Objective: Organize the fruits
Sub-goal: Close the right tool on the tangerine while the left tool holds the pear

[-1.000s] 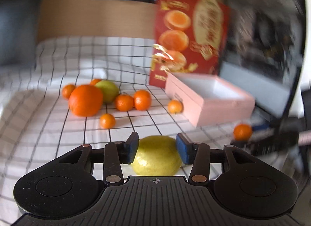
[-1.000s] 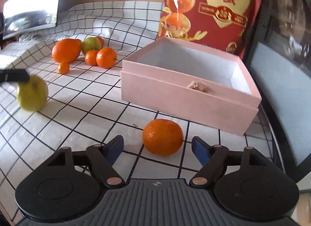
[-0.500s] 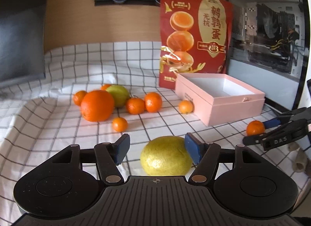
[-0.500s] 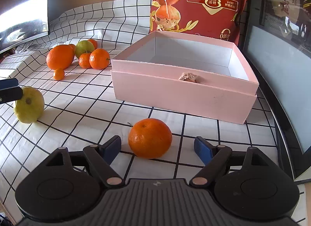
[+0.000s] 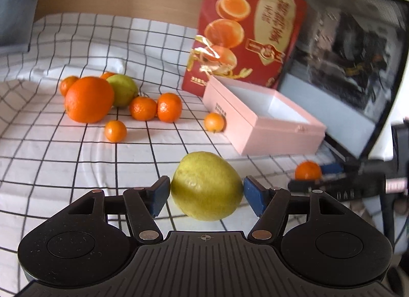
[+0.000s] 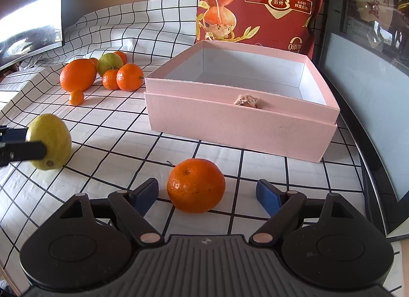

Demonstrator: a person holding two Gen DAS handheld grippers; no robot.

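Left gripper (image 5: pixel 206 192): pinching lemon (image 5: pixel 206 185), lifted off cloth (image 5: pixel 51 148). Right gripper (image 6: pixel 207 194): spread around mandarin (image 6: pixel 196 185) on cloth, near pink box (image 6: pixel 240 125). Fruit pile (image 6: pixel 102 74): far left

the checked tabletop (image 6: pixel 122 143) lies open between the yellow-green fruit (image 6: pixel 51 142) near its left edge and the pink box (image 6: pixel 240 120) toward its right edge, a broad lane running back to the fruit cluster (image 6: pixel 102 74) near the far left corner. the box is open on top, its inside bare, so entry from above is free. behind it the red bag (image 6: pixel 255 2) stands upright and closes off the far side; the dark case (image 6: pixel 363 72) walls the right edge, leaving only a narrow strip beside the box. a mandarin (image 6: pixel 196 185) sits in front of the box with bare cloth on both sides. a small orange (image 5: pixel 214 122) lies just beside the box's left wall.
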